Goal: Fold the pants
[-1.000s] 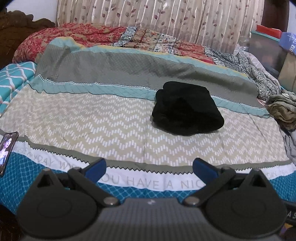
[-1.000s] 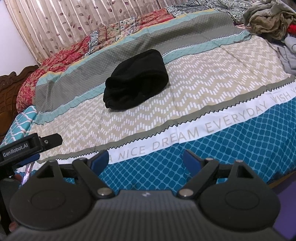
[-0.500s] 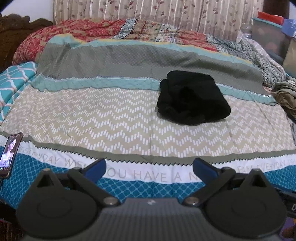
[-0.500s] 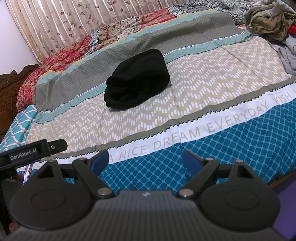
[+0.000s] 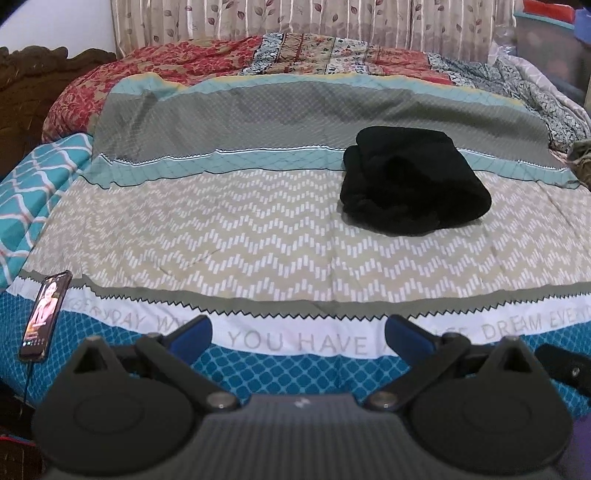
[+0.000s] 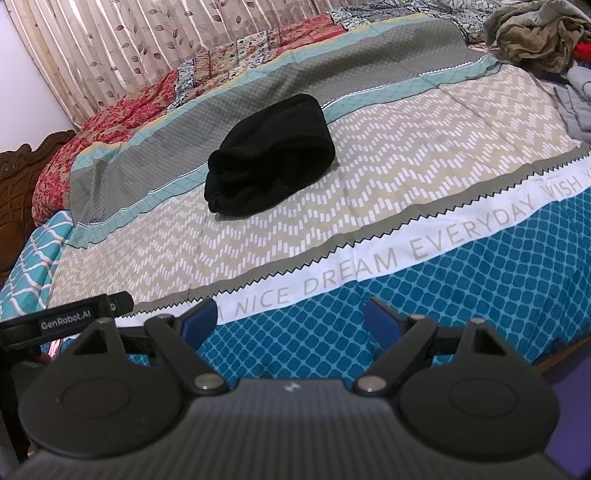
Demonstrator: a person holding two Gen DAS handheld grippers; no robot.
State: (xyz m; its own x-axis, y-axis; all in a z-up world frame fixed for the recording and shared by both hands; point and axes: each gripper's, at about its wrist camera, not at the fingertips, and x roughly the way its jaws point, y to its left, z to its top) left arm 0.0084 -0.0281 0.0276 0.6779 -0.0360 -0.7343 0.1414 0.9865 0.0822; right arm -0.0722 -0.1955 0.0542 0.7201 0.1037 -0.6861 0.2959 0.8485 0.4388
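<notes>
The black pants point(image 5: 413, 184) lie folded in a compact bundle on the patterned bedspread point(image 5: 221, 229), right of centre in the left wrist view. They also show in the right wrist view point(image 6: 271, 158), up and left of centre. My left gripper point(image 5: 297, 332) is open and empty, held back over the bed's near edge, well short of the pants. My right gripper point(image 6: 290, 319) is open and empty, also back over the blue band near the edge. The left gripper's body point(image 6: 66, 319) shows at the left of the right wrist view.
A phone point(image 5: 46, 314) with a lit screen lies at the bed's near left edge. A pile of loose clothes point(image 6: 535, 33) sits at the far right. A red floral quilt point(image 5: 184, 70) and curtains point(image 5: 295, 18) run along the back. A wooden headboard point(image 5: 22, 92) stands at left.
Both grippers have drawn back slightly from the bed and stay open. The left view has shifted so the pants sit further right. The pants have not moved.
</notes>
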